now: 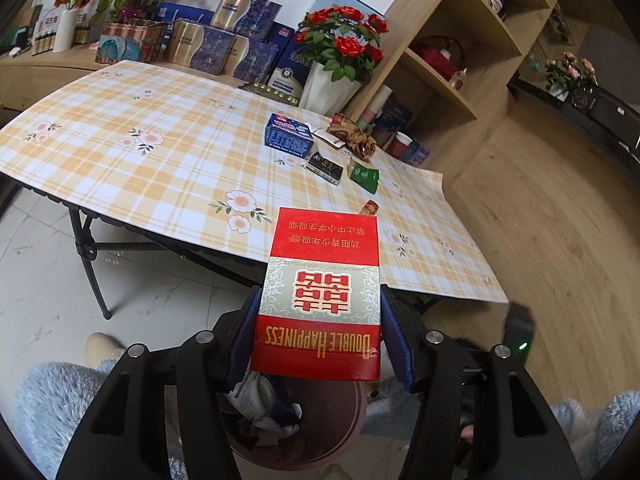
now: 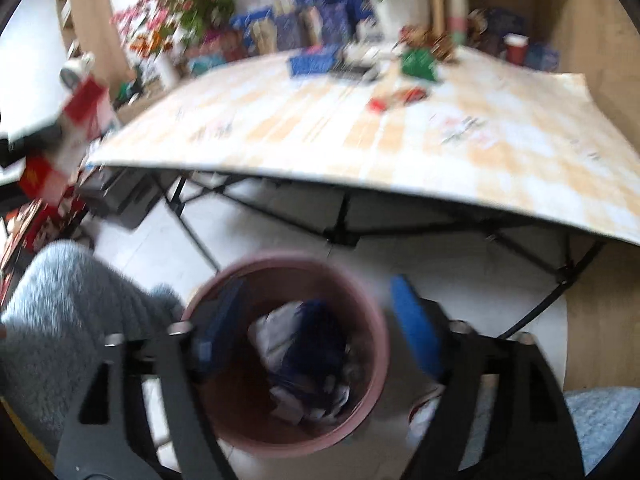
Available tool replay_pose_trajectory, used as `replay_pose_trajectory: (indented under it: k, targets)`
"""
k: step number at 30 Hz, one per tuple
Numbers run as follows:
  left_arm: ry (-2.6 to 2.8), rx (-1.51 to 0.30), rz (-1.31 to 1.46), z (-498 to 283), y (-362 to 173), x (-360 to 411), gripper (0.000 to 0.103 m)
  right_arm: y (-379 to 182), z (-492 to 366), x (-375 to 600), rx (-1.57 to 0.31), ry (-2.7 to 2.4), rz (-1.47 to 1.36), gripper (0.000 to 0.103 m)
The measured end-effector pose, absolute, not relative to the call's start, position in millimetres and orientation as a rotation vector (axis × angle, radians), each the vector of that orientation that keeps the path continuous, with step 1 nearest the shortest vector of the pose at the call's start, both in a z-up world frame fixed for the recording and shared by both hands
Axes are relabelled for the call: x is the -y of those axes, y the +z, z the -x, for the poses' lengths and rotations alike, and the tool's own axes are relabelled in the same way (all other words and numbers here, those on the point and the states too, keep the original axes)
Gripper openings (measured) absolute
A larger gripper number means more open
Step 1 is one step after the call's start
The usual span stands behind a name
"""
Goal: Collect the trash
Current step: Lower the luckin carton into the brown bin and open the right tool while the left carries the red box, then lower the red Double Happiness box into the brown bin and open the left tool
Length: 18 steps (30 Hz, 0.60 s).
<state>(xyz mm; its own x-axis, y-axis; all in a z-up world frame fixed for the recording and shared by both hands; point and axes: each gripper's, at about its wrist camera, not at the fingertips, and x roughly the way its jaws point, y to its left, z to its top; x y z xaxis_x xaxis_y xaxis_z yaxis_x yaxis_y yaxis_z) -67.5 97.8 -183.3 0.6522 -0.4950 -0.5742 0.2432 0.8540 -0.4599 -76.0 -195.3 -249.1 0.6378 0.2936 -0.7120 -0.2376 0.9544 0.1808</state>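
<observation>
My left gripper [image 1: 318,332] is shut on a red cigarette pack [image 1: 320,292] marked Double Happiness, held above the reddish-brown trash bin [image 1: 340,416]. In the blurred right wrist view my right gripper [image 2: 316,320] stands open over the same bin [image 2: 372,320], with nothing between its blue pads [image 2: 414,328]. Crumpled white and dark blue trash [image 2: 308,360] lies inside the bin. More litter sits on the checked table: a blue box [image 1: 289,136], a black pack [image 1: 326,168], a green sachet [image 1: 365,177], a crumpled brown wrapper [image 1: 356,136] and a small red piece [image 1: 370,208].
The folding table [image 1: 140,152] with its yellow checked cloth stands just beyond the bin. Flower pots and boxes crowd its far edge [image 1: 336,60]. A wooden shelf unit [image 1: 460,60] rises at the right. A person's fluffy grey legs [image 2: 72,312] flank the bin.
</observation>
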Motion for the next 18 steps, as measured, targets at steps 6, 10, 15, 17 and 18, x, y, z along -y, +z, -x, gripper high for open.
replay_pose_trajectory:
  k: [6, 10, 15, 17, 18]
  targets:
    - [-0.437, -0.791, 0.293, 68, -196, -80, 0.055, -223, 82, 224, -0.674, 0.143, -0.086, 0.097]
    - [-0.441, -0.829, 0.229, 64, -212, -67, 0.055, -214, 81, 245, -0.620, 0.031, -0.098, 0.097]
    - [-0.449, -0.898, 0.196, 53, -236, -52, 0.055, -218, 80, 268, -0.620, -0.079, -0.127, 0.097]
    - [-0.453, -0.939, 0.207, 46, -249, -49, 0.055, -220, 80, 277, -0.625, -0.107, -0.150, 0.097]
    - [-0.450, -0.958, 0.213, 42, -254, -49, 0.055, -221, 79, 281, -0.627, -0.122, -0.159, 0.097]
